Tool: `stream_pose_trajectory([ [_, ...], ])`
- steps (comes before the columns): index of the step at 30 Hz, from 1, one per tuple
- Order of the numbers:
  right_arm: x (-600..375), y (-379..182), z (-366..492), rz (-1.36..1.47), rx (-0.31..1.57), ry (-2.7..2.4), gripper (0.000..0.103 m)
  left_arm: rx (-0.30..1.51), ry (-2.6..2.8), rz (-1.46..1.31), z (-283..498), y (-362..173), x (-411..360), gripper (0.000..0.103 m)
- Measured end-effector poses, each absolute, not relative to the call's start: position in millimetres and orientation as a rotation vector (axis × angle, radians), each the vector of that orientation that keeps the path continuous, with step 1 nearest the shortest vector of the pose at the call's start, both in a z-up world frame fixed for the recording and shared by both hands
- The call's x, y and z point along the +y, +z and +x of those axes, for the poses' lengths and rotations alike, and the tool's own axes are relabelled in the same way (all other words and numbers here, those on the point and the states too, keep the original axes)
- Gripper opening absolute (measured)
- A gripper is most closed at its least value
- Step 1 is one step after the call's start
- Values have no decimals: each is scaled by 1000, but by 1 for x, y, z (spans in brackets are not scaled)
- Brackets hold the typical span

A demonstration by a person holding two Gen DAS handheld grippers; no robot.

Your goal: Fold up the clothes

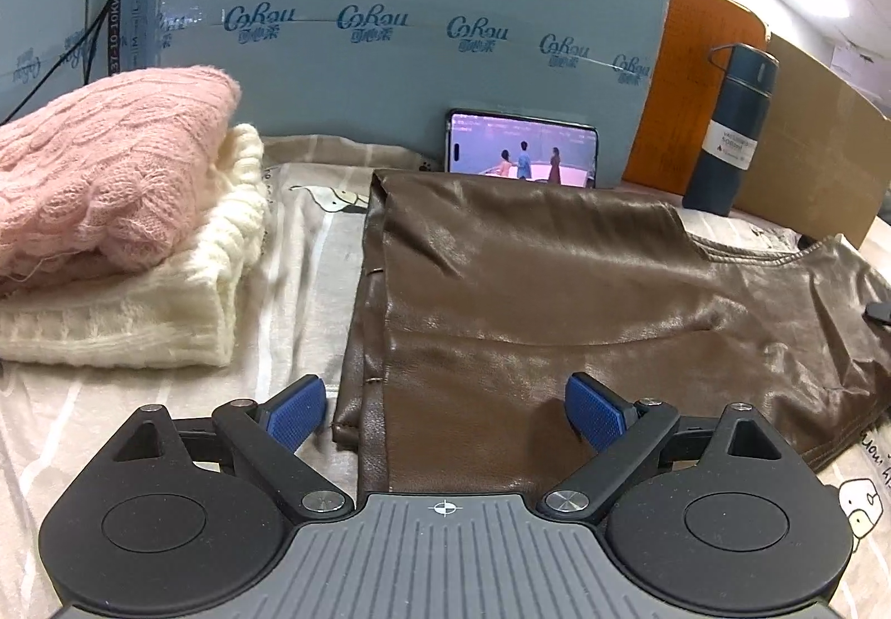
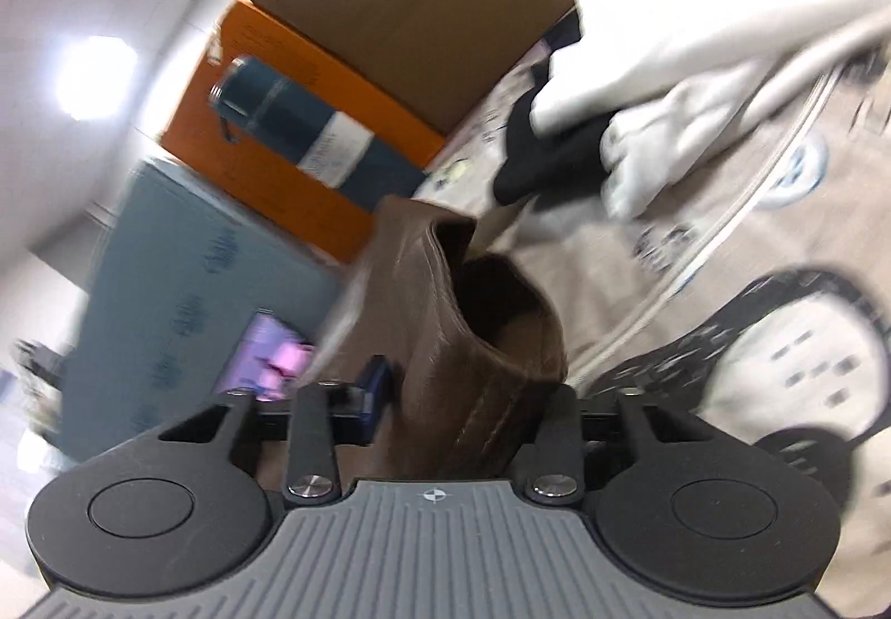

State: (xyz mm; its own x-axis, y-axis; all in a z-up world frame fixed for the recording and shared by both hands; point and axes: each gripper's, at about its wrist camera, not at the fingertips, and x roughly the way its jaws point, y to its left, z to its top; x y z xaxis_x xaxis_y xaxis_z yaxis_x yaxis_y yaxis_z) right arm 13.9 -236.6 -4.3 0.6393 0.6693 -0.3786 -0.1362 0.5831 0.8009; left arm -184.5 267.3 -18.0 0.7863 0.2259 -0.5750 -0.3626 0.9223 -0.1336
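A brown leather garment [image 1: 557, 284] lies partly folded on the printed bedsheet [image 1: 300, 251]. My left gripper [image 1: 445, 410] is open just above its near left edge, blue pads [image 1: 298, 410] spread wide. In the right wrist view, my right gripper [image 2: 462, 396] is shut on a bunched end of the brown garment [image 2: 479, 340] and holds it lifted above the sheet [image 2: 724, 257]. That view is tilted and blurred. A pink sweater [image 1: 106, 167] lies folded on top of a folded cream sweater [image 1: 139, 307] at the left.
A phone [image 1: 520, 151] playing video leans on a blue carton [image 1: 390, 34] at the back. A dark flask [image 1: 729, 128] stands by orange [image 1: 696, 78] and brown boxes [image 1: 813, 145]. White clothing [image 2: 724, 23] and a black item [image 2: 551, 151] lie on the sheet.
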Motion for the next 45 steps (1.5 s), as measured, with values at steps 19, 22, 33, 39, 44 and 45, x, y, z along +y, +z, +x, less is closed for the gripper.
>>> stream_pose_trajectory([
  [19, -295, 40, -7, 976, 454, 615, 5, 536, 57, -70, -193, -12, 225, 96],
  [22, -276, 51, -7, 976, 448, 697, 5, 575, 187, -28, -188, -15, 224, 96],
  [33, -159, 68, -12, 875, 549, 932, 5, 590, 201, -40, -183, -16, 227, 96],
  [39, -106, 51, -20, 700, 668, 974, 6, 589, 194, -57, -185, -15, 230, 96],
  [44, -86, 33, -29, 575, 756, 999, 13, 545, 203, -97, -190, -11, 236, 96],
  [45, -84, 30, -32, 551, 771, 1006, 17, 532, 220, -108, -191, -10, 238, 96],
])
